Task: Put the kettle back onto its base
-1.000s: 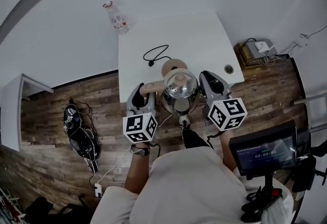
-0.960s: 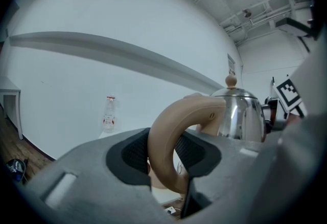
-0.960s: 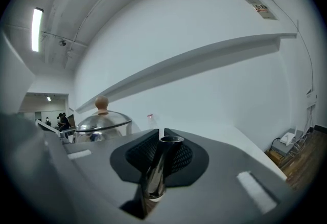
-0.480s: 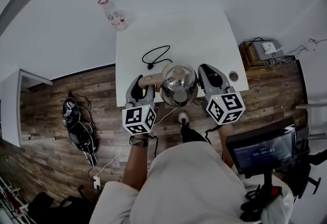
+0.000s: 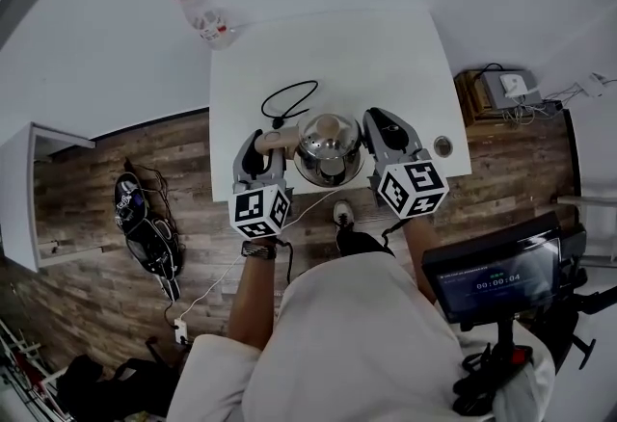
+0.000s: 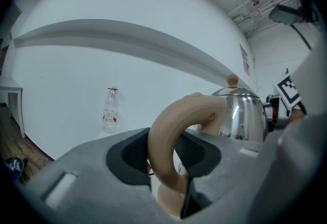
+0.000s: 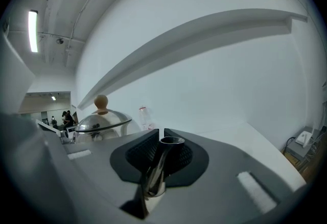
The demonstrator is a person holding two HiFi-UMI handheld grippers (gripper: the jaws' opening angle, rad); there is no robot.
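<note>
Step in hand: setting the kettle (image 5: 328, 152) down onto its base. The left gripper (image 6: 164, 159) is clamped on the beige loop handle (image 6: 171, 126), pads pressing both sides. The right gripper (image 7: 159, 154) is pinched on the thin metal spout (image 7: 156, 172). The kettle hangs between the two over the near part of the white table (image 5: 386, 54). To do it well, I judge: keep the body level, lower it straight, and let the handle grip carry the weight (the spout pinch is narrow and looks good only for steadying). Line up the underside by feel, and release only once the kettle stops rocking. Hidden: the base itself. From the head view the steel body covers the spot, and a beige patch at its far edge could be the base rim or the lid knob (image 7: 101, 101); I cannot tell which. A black cable (image 5: 289, 102) loops on the table just beyond, its near end lost behind the handle. Neither gripper view shows the kettle's underside, so contact with the base is unconfirmed. A plastic bottle (image 5: 202, 20) stands well apart, off the far corner.
</note>
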